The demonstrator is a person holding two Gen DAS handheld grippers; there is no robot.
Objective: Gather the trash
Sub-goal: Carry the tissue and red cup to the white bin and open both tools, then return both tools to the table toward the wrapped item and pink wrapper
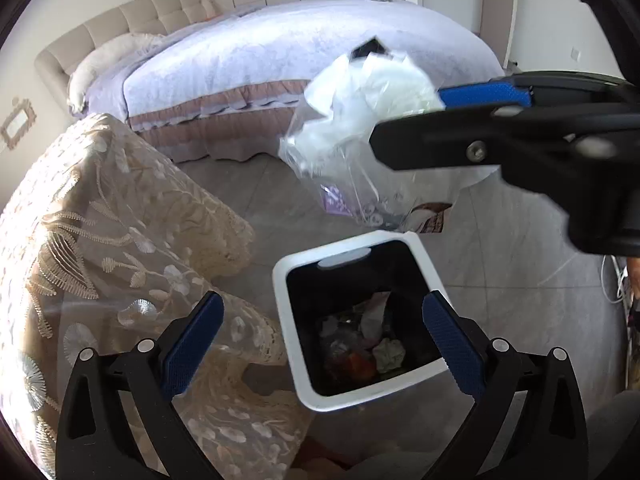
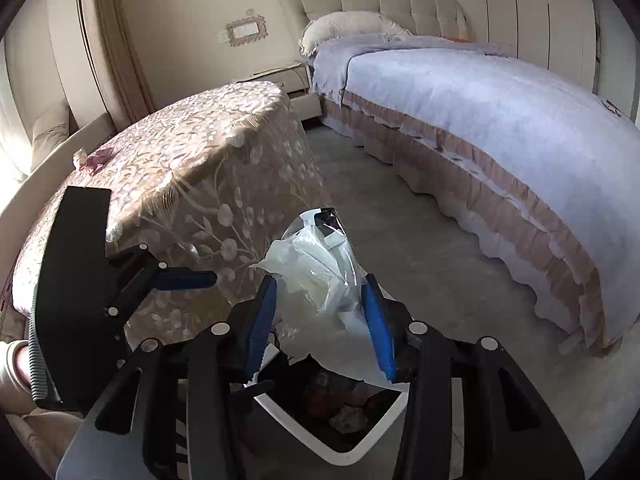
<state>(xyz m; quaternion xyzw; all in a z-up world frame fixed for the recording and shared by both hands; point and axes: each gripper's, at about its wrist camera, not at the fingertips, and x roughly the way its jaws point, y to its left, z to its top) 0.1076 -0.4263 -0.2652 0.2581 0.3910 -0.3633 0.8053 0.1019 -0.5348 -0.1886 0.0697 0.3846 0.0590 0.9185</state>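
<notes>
My right gripper (image 2: pixel 320 292) is shut on a crumpled clear and white plastic bag (image 2: pixel 320 280) and holds it above the white trash bin (image 2: pixel 296 416). In the left wrist view the bag (image 1: pixel 360 112) hangs from the right gripper (image 1: pixel 416 112), up and beyond the bin (image 1: pixel 288 340). The bin holds several crumpled scraps (image 1: pixel 372 340). My left gripper (image 1: pixel 320 320) is open and empty, its fingers either side of the bin's near rim. It also shows at the left of the right wrist view (image 2: pixel 200 280).
A round table under a lace floral cloth (image 2: pixel 180 168) stands left of the bin, with a small pink wrapper (image 2: pixel 94 160) on top. A bed with a lilac cover (image 2: pixel 460 100) lies beyond. A nightstand (image 2: pixel 280 76) is by the wall. The floor is grey tile (image 2: pixel 400 220).
</notes>
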